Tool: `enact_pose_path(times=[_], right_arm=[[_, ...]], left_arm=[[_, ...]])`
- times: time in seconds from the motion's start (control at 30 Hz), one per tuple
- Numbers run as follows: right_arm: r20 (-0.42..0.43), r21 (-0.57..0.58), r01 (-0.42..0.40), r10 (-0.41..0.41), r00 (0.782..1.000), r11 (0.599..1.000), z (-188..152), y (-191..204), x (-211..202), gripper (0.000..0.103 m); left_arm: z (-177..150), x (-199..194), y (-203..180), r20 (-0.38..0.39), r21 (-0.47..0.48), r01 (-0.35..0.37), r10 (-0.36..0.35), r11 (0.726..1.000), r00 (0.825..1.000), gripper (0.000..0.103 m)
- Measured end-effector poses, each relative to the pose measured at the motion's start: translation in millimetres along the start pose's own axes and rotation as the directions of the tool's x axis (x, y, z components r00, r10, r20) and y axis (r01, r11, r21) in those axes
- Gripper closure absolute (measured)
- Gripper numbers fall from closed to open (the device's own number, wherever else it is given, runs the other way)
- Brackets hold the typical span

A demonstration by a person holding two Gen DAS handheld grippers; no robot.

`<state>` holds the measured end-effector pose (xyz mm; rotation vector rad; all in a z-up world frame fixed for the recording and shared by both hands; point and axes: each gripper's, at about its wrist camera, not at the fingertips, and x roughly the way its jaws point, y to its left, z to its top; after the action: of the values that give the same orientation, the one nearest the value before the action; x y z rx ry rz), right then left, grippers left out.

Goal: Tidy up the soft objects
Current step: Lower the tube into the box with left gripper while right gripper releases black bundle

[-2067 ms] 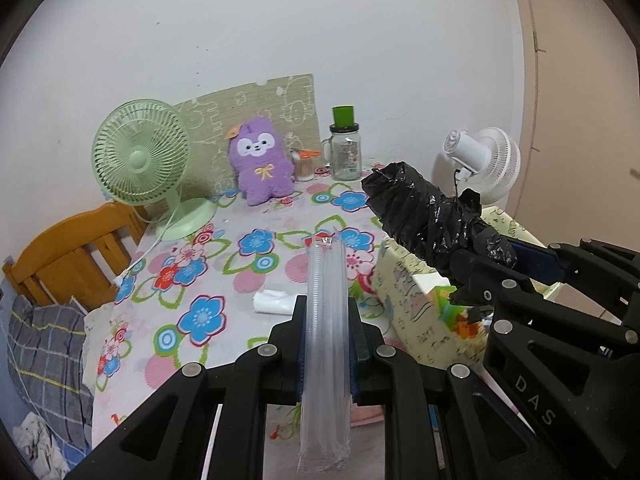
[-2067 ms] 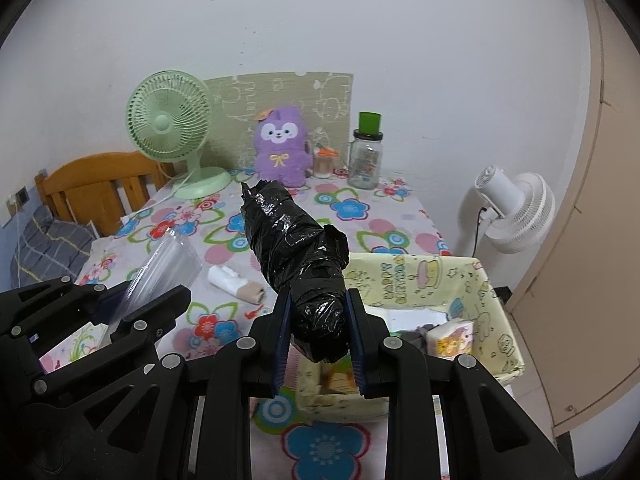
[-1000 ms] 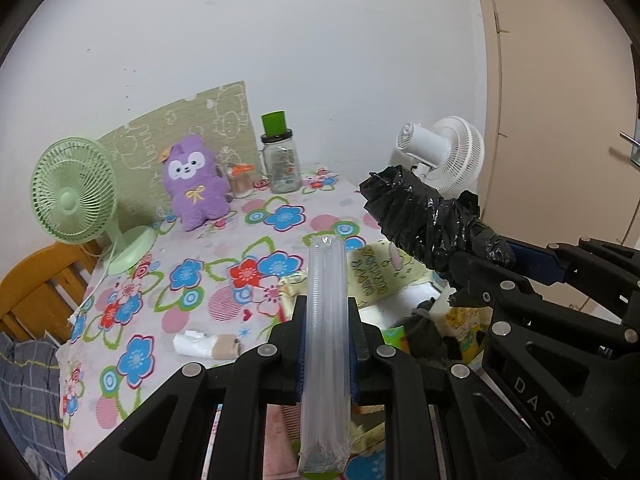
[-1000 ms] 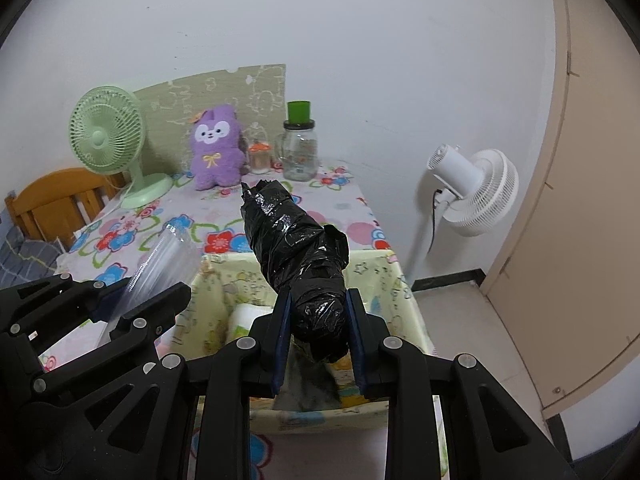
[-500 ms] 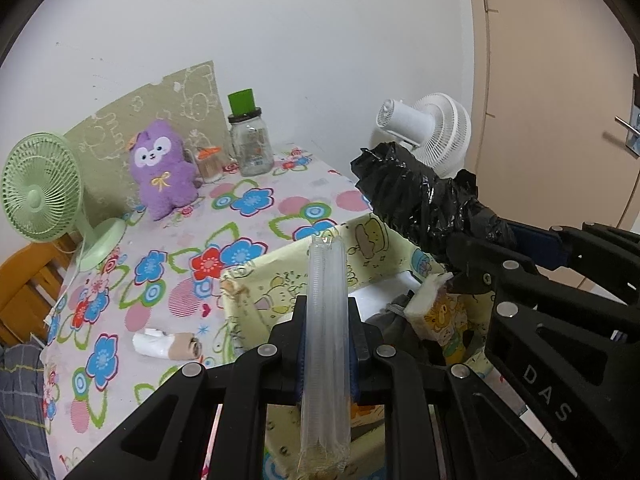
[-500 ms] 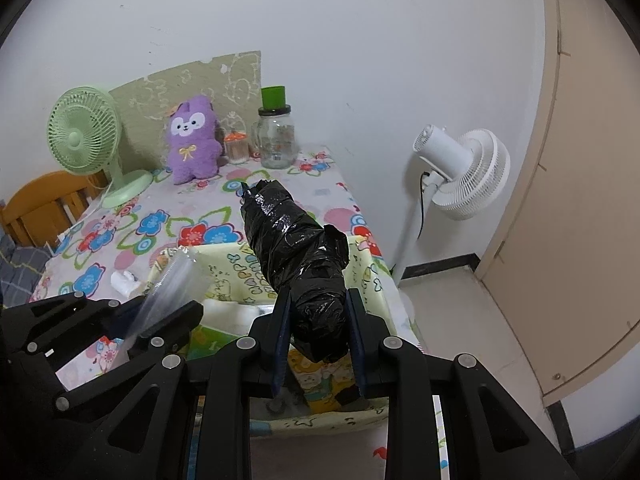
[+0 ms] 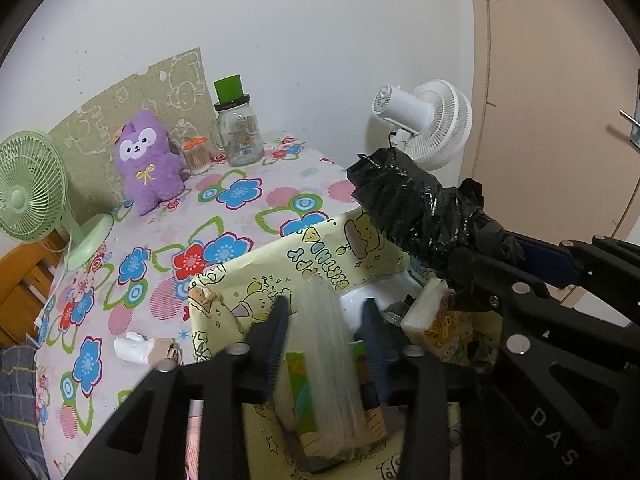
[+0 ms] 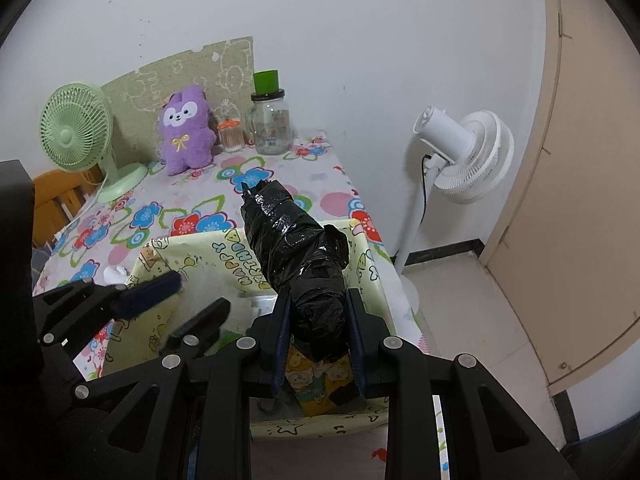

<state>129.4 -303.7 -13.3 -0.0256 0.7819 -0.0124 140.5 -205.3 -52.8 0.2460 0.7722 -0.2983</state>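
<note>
- Change since the earlier frames: both grippers, formerly over the open counter, now hang over the yellow fabric basket; the left gripper, formerly clamped flat on the clear plastic roll, now shows a gap either side of it.
- Left gripper: fingers opening, roll between them but no longer pressed. It blurs in the left wrist view, probably because it is dropping free, though that cannot be told for certain. Release sits directly above the basket, so the roll should land inside.
- Right gripper: fingers closed on the lower end of the black plastic bag bundle, holding it tilted forward over the basket, apparently awaiting its own release.
- Basket: stands at the near edge of the counter, mouth open upward; already holds a white tissue pack, a green-and-orange printed carton and dark fabric. It serves as the collection point for soft items.
- Small white-and-tan roll: lies on the counter just beside the basket's left wall, not yet collected.
- Purple plush: upright at the far side against the wall board, well apart from the basket.
- Not task items: green desk fan, glass jar with green lid, white floor fan.
</note>
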Motion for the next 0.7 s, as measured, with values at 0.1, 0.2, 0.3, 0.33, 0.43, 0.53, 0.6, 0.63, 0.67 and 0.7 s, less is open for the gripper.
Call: enact_pose_path(times=[0.1,0.2,0.3,0.33,0.43,0.53,0.6,0.63,0.67,0.7], right_arm=[[-0.012,0.005,-0.010,0.010,1.000,1.000,-2,0,2,0.074],[-0.030,0.013,-0.031,0.032,0.999,0.999,-3,1,6,0.073],[-0.043,0.023,-0.048,0.049,0.998,0.999,-5,3,8,0.071],[-0.046,0.025,-0.049,0.050,0.998,0.999,-6,4,8,0.068],[-0.059,0.035,-0.042,0.044,0.997,0.999,-7,3,9,0.048],[-0.060,0.054,-0.040,0.043,0.997,0.998,-7,1,8,0.030],[-0.039,0.070,-0.046,0.049,0.998,0.997,-7,0,4,0.030],[-0.034,0.070,-0.047,0.049,0.998,0.996,-7,0,2,0.029],[-0.034,0.066,-0.046,0.048,0.998,0.997,-7,2,1,0.029],[-0.032,0.064,-0.045,0.048,0.998,0.997,-7,4,0,0.029]], left_arm=[[-1,0,1,-0.004,0.004,-0.010,0.010,1.000,1.000,0.041],[-3,-1,1,-0.002,0.017,-0.016,0.016,1.000,1.000,0.035],[-5,-1,3,-0.006,0.016,-0.025,0.026,1.000,1.000,0.031],[-6,-1,3,-0.007,0.017,-0.028,0.028,0.999,1.000,0.030],[-7,-1,6,-0.012,0.018,-0.044,0.045,0.999,0.999,0.028],[-8,-6,9,-0.001,0.010,-0.037,0.037,0.999,0.999,0.022],[-9,-10,11,0.009,0.013,-0.038,0.038,0.999,0.999,0.020],[-9,-12,11,0.010,0.016,-0.043,0.043,0.999,0.999,0.020],[-9,-14,12,0.014,0.017,-0.047,0.046,0.999,0.999,0.019],[-10,-16,13,0.017,0.016,-0.046,0.046,0.999,0.999,0.019]])
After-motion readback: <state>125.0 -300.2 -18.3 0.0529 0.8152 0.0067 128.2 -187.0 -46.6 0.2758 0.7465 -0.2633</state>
